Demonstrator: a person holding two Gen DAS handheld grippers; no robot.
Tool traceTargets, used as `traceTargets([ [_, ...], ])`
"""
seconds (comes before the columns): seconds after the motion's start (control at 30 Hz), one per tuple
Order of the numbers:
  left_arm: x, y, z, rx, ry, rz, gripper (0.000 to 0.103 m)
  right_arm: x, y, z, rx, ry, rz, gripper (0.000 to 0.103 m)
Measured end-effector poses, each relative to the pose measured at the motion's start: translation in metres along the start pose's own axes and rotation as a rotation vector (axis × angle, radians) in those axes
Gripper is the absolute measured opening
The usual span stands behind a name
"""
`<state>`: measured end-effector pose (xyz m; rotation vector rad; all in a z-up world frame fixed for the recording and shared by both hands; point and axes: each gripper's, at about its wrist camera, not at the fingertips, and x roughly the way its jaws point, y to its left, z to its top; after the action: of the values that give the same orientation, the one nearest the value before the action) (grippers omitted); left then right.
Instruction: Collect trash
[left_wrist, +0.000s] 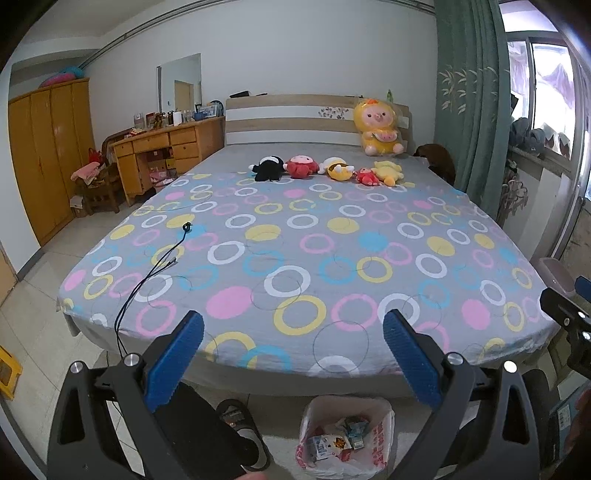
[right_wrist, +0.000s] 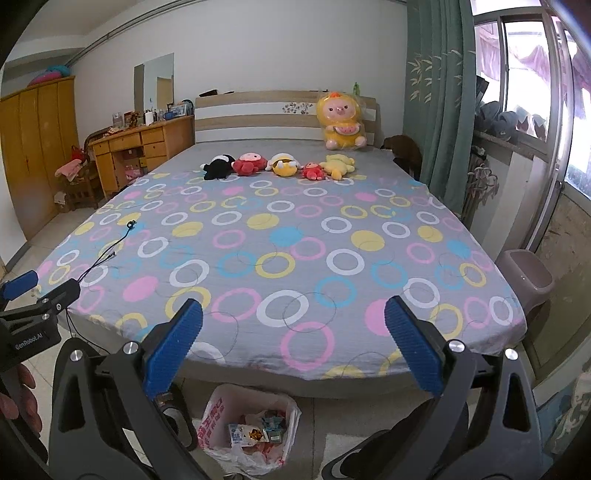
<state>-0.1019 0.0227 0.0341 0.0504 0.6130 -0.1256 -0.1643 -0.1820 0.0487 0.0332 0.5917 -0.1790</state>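
Observation:
A white plastic trash bag (left_wrist: 345, 435) with red print stands open on the floor at the foot of the bed; it also shows in the right wrist view (right_wrist: 249, 430). Several small cartons and wrappers (left_wrist: 338, 439) lie inside it. My left gripper (left_wrist: 293, 354) is open and empty, above the bag and facing the bed. My right gripper (right_wrist: 293, 350) is open and empty, also above the bag. The left gripper shows at the left edge of the right wrist view (right_wrist: 33, 295).
A bed (left_wrist: 295, 251) with a circle-patterned sheet fills the view. Plush toys (left_wrist: 325, 168) line its far end. A black cable (left_wrist: 155, 269) lies on its left side. A pink bin (right_wrist: 524, 280) stands right of the bed. A desk (left_wrist: 162, 155) and wardrobe (left_wrist: 48, 147) stand left.

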Motion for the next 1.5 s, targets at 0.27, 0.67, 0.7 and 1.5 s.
traceTargets([
  [0.27,0.0007,-0.0007,-0.0017,0.006,0.004,0.003,0.095,0.0028,0.0014,0.0004,-0.001,0.007,0.002,0.096],
  [0.67,0.0001,-0.0010,-0.0004,0.011,-0.004,-0.010,0.095,0.0008,0.0031,-0.0003,-0.003,0.002,-0.006,0.096],
  [0.7,-0.0001,-0.0008,-0.0007,0.012,-0.004,-0.011,0.095,0.0001,0.0034,-0.0004,-0.005,0.002,-0.007,0.096],
  [1.5,-0.0013,0.0029,-0.0069,0.024,0.013,-0.024,0.095,-0.0007,0.0059,-0.0015,-0.010,0.003,-0.005,0.096],
])
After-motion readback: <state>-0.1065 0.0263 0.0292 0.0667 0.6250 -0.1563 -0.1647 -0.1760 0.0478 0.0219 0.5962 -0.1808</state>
